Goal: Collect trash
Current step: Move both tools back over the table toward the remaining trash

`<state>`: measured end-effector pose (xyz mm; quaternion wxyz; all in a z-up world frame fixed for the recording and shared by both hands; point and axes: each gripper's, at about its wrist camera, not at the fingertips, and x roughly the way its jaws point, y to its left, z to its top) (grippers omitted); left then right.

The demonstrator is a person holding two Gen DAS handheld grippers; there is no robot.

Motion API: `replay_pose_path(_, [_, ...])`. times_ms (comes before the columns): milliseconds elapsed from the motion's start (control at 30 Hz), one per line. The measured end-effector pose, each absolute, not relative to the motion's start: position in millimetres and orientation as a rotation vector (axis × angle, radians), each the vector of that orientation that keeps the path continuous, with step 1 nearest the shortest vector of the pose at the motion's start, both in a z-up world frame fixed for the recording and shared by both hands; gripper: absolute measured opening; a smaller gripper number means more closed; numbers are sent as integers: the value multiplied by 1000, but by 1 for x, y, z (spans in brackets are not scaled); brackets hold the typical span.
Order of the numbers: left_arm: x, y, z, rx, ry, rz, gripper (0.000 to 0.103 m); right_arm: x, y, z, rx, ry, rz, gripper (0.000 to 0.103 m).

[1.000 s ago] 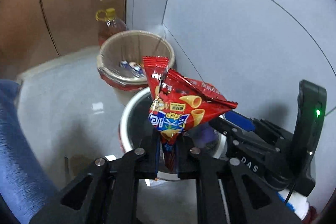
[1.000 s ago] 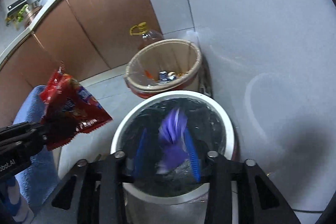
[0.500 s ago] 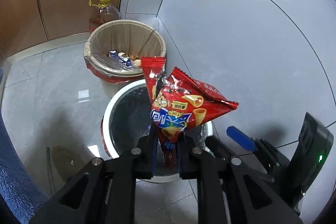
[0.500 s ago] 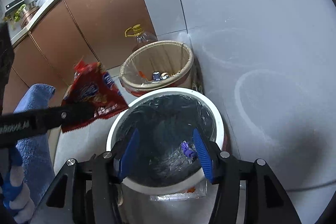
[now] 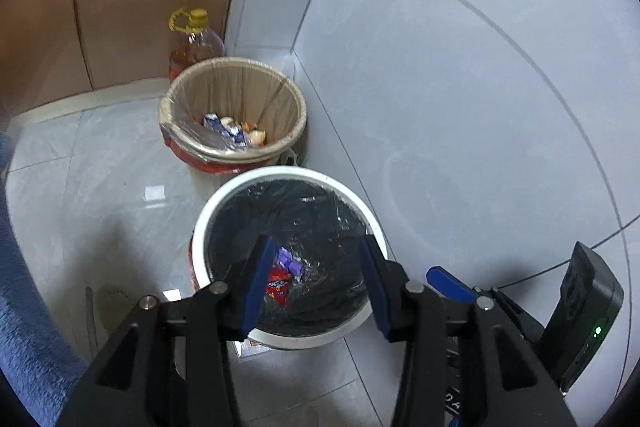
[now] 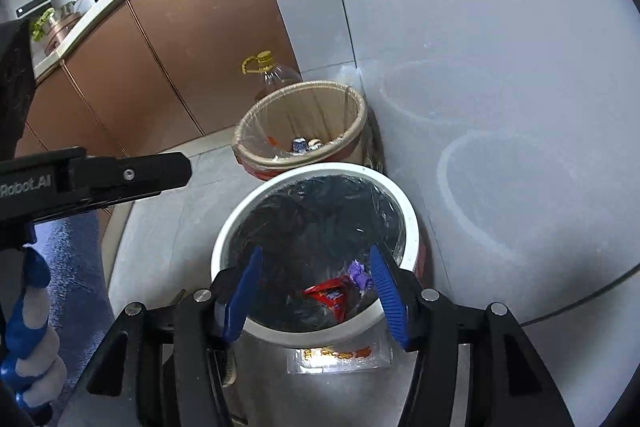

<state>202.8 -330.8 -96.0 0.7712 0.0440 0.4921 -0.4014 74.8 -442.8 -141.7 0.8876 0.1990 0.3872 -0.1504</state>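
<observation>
A white bin with a black liner (image 5: 224,203) (image 6: 404,203) stands on the floor by the wall. A red snack bag (image 5: 278,285) (image 6: 330,297) and a purple wrapper (image 5: 290,261) (image 6: 358,273) lie at its bottom. My left gripper (image 5: 316,281) is open and empty above the bin's near side. My right gripper (image 6: 314,291) is open and empty above the bin too. The left gripper's finger also shows from the side at the left of the right wrist view (image 6: 132,175).
A beige-lined bin (image 5: 176,95) (image 6: 356,103) with some trash stands just behind the white one. A yellow-capped oil bottle (image 5: 196,41) (image 6: 268,73) stands behind it by brown cabinets (image 6: 192,39). A grey tiled wall (image 5: 460,87) is on the right. A blue mat (image 5: 24,327) lies left.
My left gripper has opened and the red snack bag has dropped into the white bin. The right gripper had let the purple wrapper fall in a moment before.
</observation>
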Motion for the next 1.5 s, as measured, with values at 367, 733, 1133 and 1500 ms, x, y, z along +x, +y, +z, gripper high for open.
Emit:
replay_pose_path(367, [149,-262,-8,76,854,-822,43,55,-405,-76,371,663,-249,57])
replay_pose_path(733, [88,-129,57,-11,681,-683,43,40,-318,-5,216,553,-70,58])
replay_pose_path(1133, [23,20,66,-60,590,-424,50,11,-217,37,49,484,180,62])
replay_pose_path(1500, [3,153,28,-230,639,-196,50,29,-171,24,-1,537,330,64])
